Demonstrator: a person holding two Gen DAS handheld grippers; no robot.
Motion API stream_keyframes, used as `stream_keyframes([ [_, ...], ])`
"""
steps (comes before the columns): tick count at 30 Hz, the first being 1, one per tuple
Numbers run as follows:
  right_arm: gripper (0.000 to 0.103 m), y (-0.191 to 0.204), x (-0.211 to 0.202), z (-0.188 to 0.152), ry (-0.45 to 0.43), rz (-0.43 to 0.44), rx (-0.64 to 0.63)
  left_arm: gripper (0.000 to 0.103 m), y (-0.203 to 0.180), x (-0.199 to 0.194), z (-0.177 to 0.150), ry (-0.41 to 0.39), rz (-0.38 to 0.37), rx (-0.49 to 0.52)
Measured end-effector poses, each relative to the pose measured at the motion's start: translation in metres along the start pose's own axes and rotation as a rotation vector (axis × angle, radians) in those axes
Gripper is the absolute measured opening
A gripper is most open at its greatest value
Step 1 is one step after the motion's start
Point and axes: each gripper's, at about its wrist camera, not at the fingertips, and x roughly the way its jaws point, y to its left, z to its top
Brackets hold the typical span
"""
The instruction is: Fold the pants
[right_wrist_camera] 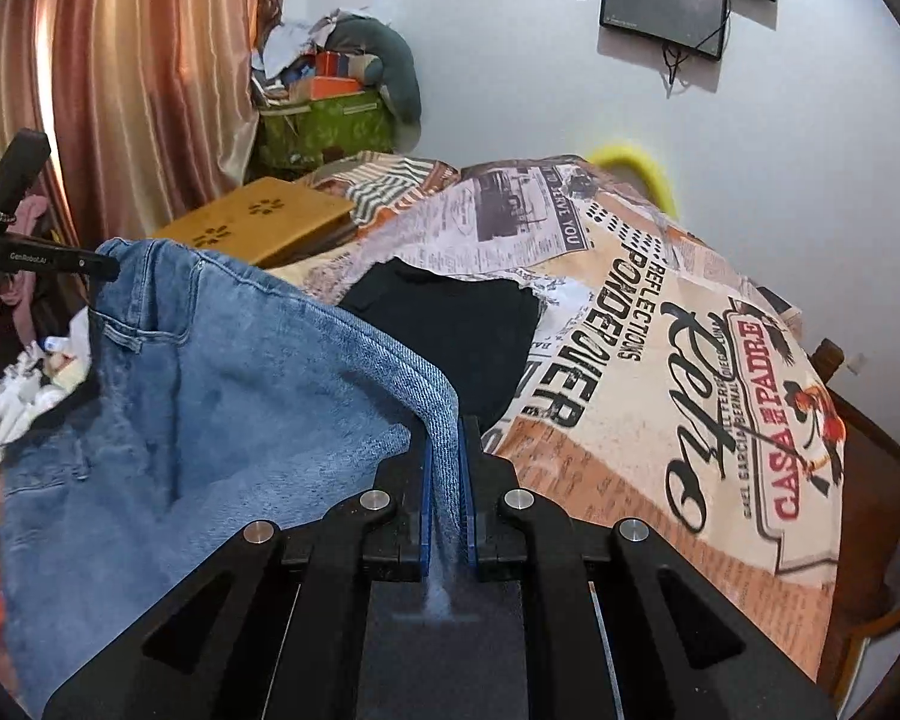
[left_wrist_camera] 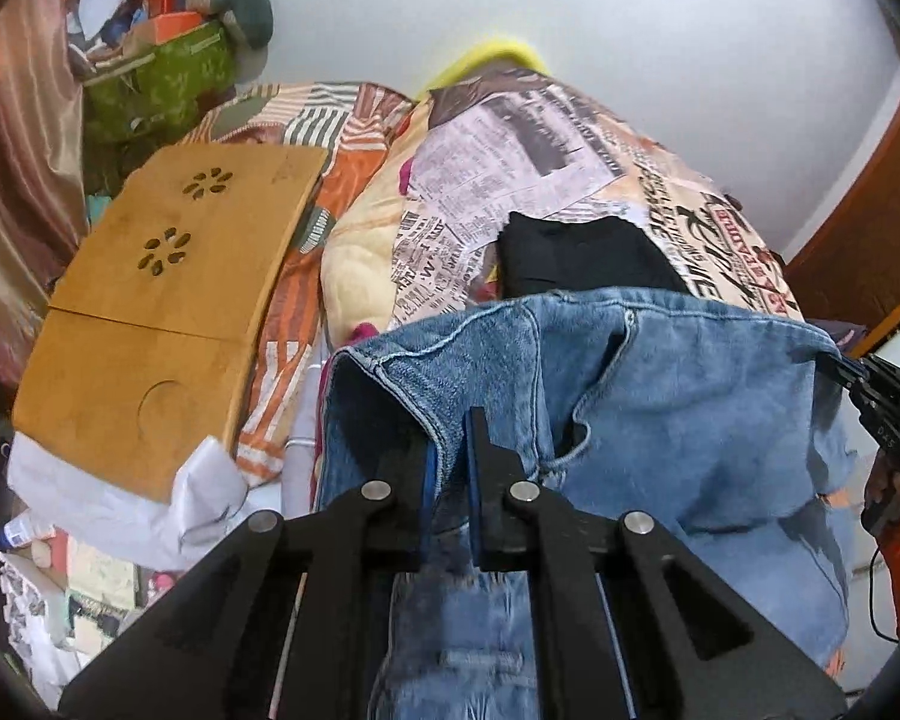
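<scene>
Left wrist view: the left gripper at lower centre is clamped on a seamed edge of the jeans, which spread rightward across the frame to the right gripper pinching their far corner. Beyond lies the bed with a black garment.

Right wrist view: the right gripper grips a denim band at lower centre; the jeans stretch to the upper left, where the left gripper holds them. The held edge runs gripper to gripper, hanging in front of the bed.
</scene>
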Motion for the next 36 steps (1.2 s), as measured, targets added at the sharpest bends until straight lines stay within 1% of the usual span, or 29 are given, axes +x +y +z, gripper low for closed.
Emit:
stream_keyframes([
  [8,0.007,0.021,-0.053,-0.022,-0.018,0.035,0.029,0.007,-0.01,-0.06,-0.036,-0.032,-0.008,0.008],
  [14,0.007,0.04,-0.081,-0.047,-0.013,0.066,0.039,0.007,-0.011,-0.089,-0.079,-0.034,0.011,0.001],
  [20,0.007,0.055,-0.096,-0.075,0.004,0.102,0.068,0.007,-0.002,-0.093,-0.118,-0.011,0.056,-0.024],
  [23,0.007,0.058,-0.1,-0.088,0.02,0.122,0.092,0.007,0.003,-0.092,-0.134,0.004,0.067,-0.041],
  [28,0.007,0.065,-0.107,-0.108,0.042,0.145,0.13,0.007,0.007,-0.089,-0.152,0.017,0.059,-0.065],
  [31,0.008,0.07,-0.107,-0.12,0.068,0.142,0.14,0.007,0.003,-0.083,-0.162,0.046,0.073,-0.044],
  [33,0.011,0.068,-0.106,-0.126,0.091,0.147,0.16,0.008,0.001,-0.081,-0.17,0.072,0.083,-0.035],
  [34,0.011,0.067,-0.107,-0.129,0.095,0.147,0.17,0.008,0.001,-0.081,-0.174,0.084,0.084,-0.038],
  [36,0.011,0.061,-0.111,-0.132,0.096,0.14,0.188,0.008,0.001,-0.086,-0.178,0.083,0.096,-0.043],
])
